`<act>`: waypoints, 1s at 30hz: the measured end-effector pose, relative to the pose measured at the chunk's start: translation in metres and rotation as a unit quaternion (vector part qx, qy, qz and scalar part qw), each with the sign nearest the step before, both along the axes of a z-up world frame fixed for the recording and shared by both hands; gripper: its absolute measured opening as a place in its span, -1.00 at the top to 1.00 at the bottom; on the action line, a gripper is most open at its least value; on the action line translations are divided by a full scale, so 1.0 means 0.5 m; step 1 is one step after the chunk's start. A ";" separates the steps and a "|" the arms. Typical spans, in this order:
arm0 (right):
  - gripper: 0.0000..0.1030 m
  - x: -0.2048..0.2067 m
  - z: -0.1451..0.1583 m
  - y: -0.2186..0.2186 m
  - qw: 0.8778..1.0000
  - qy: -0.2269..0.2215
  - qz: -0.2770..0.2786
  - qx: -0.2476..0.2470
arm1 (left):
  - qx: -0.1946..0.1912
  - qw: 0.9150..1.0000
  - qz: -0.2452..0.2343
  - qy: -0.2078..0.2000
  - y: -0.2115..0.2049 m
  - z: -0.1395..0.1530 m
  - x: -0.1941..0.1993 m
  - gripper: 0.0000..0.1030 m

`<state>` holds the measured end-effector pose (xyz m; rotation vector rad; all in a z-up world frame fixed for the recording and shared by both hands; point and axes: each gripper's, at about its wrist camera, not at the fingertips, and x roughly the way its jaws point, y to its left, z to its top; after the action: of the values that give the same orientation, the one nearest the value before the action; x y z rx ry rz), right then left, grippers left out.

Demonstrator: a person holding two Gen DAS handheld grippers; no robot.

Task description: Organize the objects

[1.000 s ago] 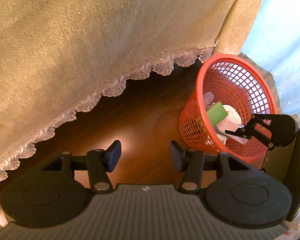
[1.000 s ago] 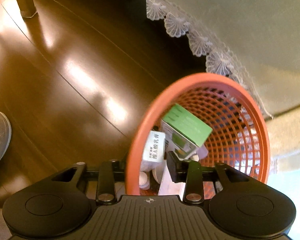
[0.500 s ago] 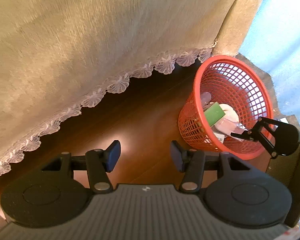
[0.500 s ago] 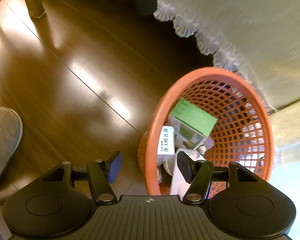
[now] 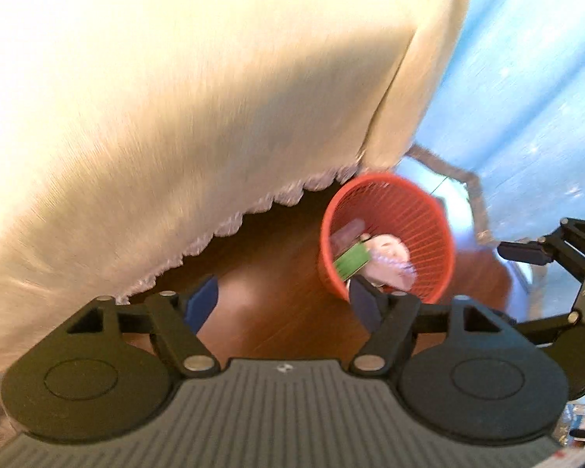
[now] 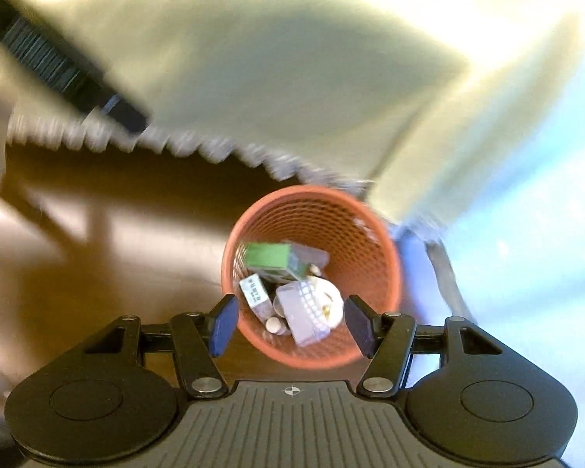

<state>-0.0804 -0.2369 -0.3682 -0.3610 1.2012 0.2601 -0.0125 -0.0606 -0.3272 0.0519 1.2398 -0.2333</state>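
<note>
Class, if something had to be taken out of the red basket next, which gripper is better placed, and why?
Probably the right gripper: open and empty, it frames the basket. The left gripper, also open, sees it off to its right.

The left gripper hangs with its two blue-padded fingers spread wide apart and nothing between them; the black linkages fan out symmetrically from the grey ribbed body at the bottom of its own view; it points forward and downward. The right gripper likewise has its fingers parted wide, the gap between the pads empty; it too tilts downward. In the left wrist view the right gripper shows at the right edge, its black linkage and one dark finger reaching inward; both views are blurred, so finer detail cannot be told.
</note>
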 end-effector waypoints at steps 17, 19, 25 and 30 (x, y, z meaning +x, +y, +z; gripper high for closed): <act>-0.13 0.015 0.489 -0.088 0.956 0.007 -0.279 0.094 | 0.023 0.999 -0.009 -0.041 -0.058 0.450 -0.033 -0.97; -0.13 0.017 0.527 -0.094 0.952 0.003 -0.288 0.104 | 0.024 0.999 -0.011 -0.046 -0.063 0.487 -0.038 -0.97; -0.13 0.023 0.614 -0.107 0.946 -0.012 -0.304 0.112 | 0.030 0.998 -0.008 -0.050 -0.070 0.570 -0.043 -0.98; -0.13 0.018 0.643 -0.118 0.941 -0.016 -0.316 0.118 | 0.038 0.998 -0.009 -0.041 -0.072 0.611 -0.039 -0.98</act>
<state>-0.0715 -0.2961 -0.0467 0.2376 1.1770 -0.1610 -0.0318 -0.0969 -0.0219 0.1377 1.1674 -0.1984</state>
